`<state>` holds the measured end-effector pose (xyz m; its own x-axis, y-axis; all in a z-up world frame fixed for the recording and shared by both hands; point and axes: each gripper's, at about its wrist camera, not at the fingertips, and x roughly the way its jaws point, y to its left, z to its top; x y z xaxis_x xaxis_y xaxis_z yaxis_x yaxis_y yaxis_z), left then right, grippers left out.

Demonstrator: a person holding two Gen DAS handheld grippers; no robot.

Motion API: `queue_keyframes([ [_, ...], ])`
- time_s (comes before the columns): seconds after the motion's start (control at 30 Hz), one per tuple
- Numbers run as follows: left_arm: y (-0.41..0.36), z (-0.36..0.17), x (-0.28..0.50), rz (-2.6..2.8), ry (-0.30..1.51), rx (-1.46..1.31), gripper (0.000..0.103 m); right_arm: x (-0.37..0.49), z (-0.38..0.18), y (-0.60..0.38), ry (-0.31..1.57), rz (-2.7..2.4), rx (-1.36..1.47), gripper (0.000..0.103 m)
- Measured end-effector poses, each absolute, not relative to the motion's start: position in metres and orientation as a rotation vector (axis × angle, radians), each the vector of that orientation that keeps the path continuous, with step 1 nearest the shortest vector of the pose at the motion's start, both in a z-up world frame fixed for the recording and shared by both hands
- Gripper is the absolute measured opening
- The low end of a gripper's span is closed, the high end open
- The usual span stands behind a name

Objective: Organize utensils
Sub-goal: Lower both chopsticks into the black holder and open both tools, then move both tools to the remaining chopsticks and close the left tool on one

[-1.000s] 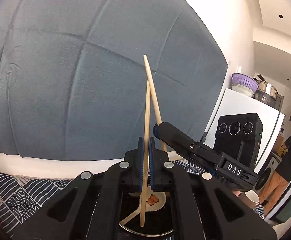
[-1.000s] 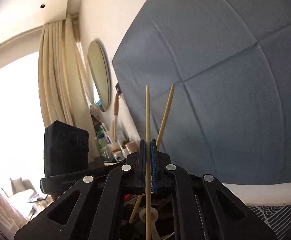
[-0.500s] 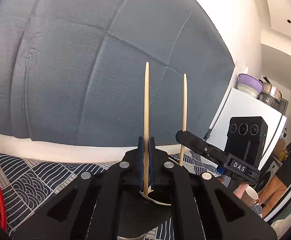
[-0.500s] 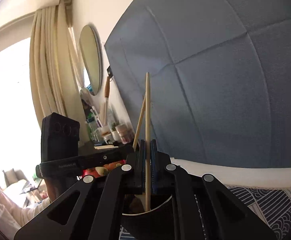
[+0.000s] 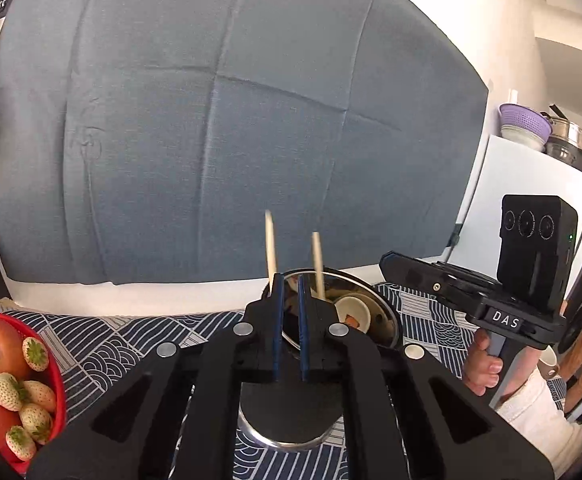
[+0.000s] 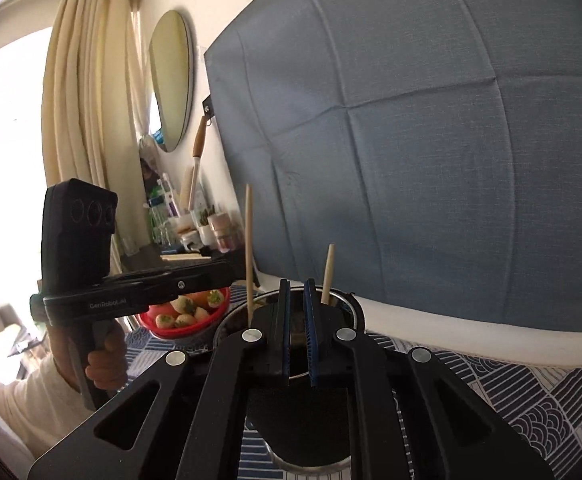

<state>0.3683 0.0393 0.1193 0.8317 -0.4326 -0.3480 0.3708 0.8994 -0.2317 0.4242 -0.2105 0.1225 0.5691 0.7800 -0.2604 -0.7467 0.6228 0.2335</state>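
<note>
In the left wrist view, the left gripper (image 5: 289, 280) is seen nearest, its jaws slightly spread with nothing between them. In the right wrist view, the jaws of the right gripper (image 6: 296, 284) have just been opening and are likewise empty. Just beyond both sets of jaws, the two wooden chopsticks (image 5: 317, 260) are stood upright in the metal utensil holder (image 5: 371, 296), which is set on the wave-patterned cloth (image 5: 123, 344) of the worktop and also contains a white spoon (image 5: 355, 312).

The step in hand is judged to be the release of the chopsticks into the holder. Next, both grippers should be drawn back without the sticks being caught.

"DAS" (image 5: 505, 320) can be read on the right gripper, and "GenRobot.AI" (image 6: 107, 305) on the left one.
</note>
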Motion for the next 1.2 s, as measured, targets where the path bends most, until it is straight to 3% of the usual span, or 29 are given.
queue_keyframes([
  [0.07, 0.042, 0.121, 0.363, -0.417, 0.404, -0.166, 0.015, 0.419, 0.126, -0.213, 0.353, 0.883, 0.091, 0.013],
  [0.1, 0.043, 0.121, 0.359, -0.403, 0.403, -0.158, 0.023, 0.415, 0.128, -0.216, 0.350, 0.879, 0.092, 0.022],
  [0.17, 0.044, 0.123, 0.353, -0.381, 0.402, -0.143, 0.030, 0.408, 0.132, -0.222, 0.345, 0.867, 0.093, 0.036],
  [0.23, 0.044, 0.123, 0.348, -0.387, 0.414, -0.138, 0.039, 0.401, 0.134, -0.226, 0.344, 0.853, 0.086, 0.042],
  [0.37, 0.045, 0.118, 0.337, -0.383, 0.442, -0.128, 0.061, 0.390, 0.133, -0.232, 0.353, 0.782, 0.085, 0.090],
  [0.57, 0.042, 0.104, 0.318, -0.388, 0.482, -0.098, 0.096, 0.382, 0.120, -0.243, 0.402, 0.666, 0.091, 0.090],
  [1.2, 0.035, 0.057, 0.281, -0.477, 0.685, 0.073, 0.097, 0.350, 0.093, -0.244, 0.509, 0.646, 0.082, 0.093],
])
